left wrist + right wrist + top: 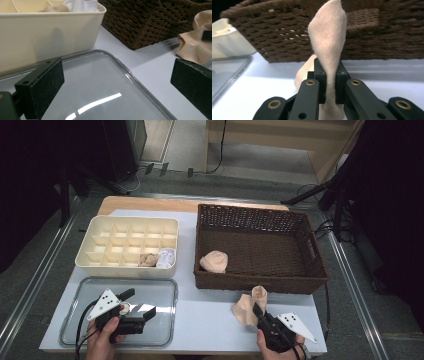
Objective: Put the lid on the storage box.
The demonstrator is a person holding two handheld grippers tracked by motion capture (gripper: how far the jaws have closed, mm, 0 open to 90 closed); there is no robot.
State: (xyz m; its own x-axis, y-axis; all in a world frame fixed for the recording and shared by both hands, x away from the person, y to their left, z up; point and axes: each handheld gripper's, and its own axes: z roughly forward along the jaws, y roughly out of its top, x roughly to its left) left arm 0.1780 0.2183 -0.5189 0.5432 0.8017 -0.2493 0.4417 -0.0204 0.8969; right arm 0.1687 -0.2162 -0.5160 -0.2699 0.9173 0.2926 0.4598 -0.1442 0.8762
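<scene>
The right gripper (331, 86) is clamped on a beige sock (329, 42), whose cloth rises above the fingers and trails below them to the table, just in front of the brown wicker basket (260, 282). The left gripper (134, 302) stands released with nothing between its fingers, over the clear tray (165, 330), with the cream divided organizer (100, 265) just beyond.

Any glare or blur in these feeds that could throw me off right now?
Left gripper view: a bright streak of glare lies on the clear tray, and the beige sock at the right edge looks soft. Right gripper view: the sock in the right gripper is sharp; the wicker basket behind blurs. High view: evenly lit table, dark surroundings.
</scene>
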